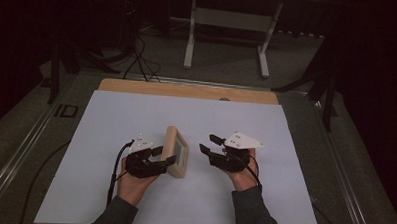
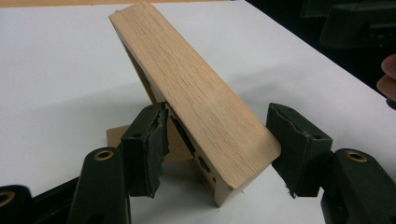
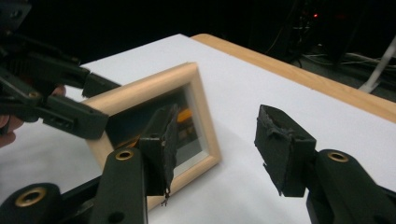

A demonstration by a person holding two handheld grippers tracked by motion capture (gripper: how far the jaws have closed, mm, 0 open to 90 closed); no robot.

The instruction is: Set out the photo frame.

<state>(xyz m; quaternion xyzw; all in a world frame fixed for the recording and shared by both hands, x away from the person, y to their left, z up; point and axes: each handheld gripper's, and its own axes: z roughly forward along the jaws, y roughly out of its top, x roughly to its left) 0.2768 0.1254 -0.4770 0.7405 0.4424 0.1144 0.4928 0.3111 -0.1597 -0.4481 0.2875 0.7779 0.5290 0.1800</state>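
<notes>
Looking from my side of the table, I first meet the two forearms, and then the left gripper (image 1: pixel 161 159), which is at the near end of the wooden picture frame (image 1: pixel 176 151). In the left gripper view the jaws stand on both sides of the frame's edge: one pad (image 2: pixel 149 140) seems to touch the back side where the cardboard stand (image 2: pixel 116 135) comes out, while the other pad (image 2: pixel 292 142) is just beside the wood, and I cannot tell if it presses. So I would say this tool is spread around the frame, not yet pinching it.

The right gripper (image 1: pixel 211 145) is beside the frame, on the glass side, and apart from it. Its jaws are spread with nothing between them; in the right gripper view the frame stands behind the left jaw, leaning on its stand, with the picture glass (image 3: pixel 187 126) turned toward me.

The frame stands upright near the middle of the white sheet (image 1: pixel 111 119), which covers the table; beyond it the wooden table edge (image 1: pixel 187 90) shows, and farther a desk stand (image 1: pixel 229 28) on the dark floor.

My judgement: the step in hand is taking hold of the frame with the left tool. The next move calls for closing these jaws firmly on the edge, and keeping the frame from tipping, because it rests only on the thin stand.
</notes>
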